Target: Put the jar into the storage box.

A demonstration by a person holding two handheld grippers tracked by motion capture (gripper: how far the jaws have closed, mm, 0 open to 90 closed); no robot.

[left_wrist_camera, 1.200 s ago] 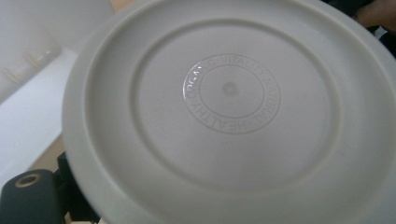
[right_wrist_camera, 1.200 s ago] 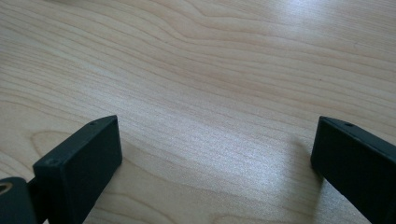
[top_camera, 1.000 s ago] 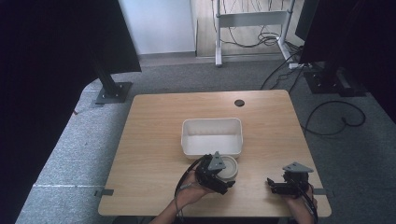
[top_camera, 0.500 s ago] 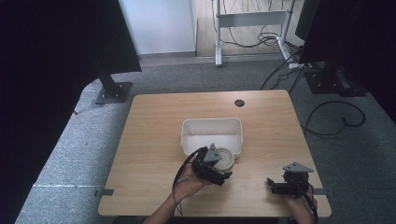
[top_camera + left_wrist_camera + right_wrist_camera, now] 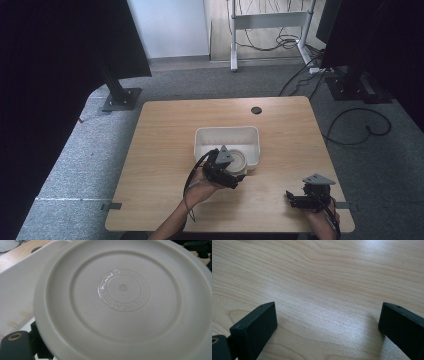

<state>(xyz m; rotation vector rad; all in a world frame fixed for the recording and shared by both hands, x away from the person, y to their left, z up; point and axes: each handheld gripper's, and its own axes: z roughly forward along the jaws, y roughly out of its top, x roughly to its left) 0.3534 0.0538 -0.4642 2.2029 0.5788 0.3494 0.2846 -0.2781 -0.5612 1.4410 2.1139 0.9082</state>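
Observation:
A round white dish hangs tilted over the front rim of a white rectangular bin in the middle of the table. My left gripper is shut on the dish's near edge. In the left gripper view the dish's underside, with embossed ring lettering, is very close, the bin's wall lies behind it, and one black finger shows at the bottom left. My right gripper rests low near the table's front right, open, with bare wood between its fingers.
The wooden table has a small dark round hole near its far edge. Dark stand bases and loose cables lie on the grey carpet around it.
The left gripper has carried the dish away from the front of the table, up and over the bin's front rim. The right gripper has stayed put.

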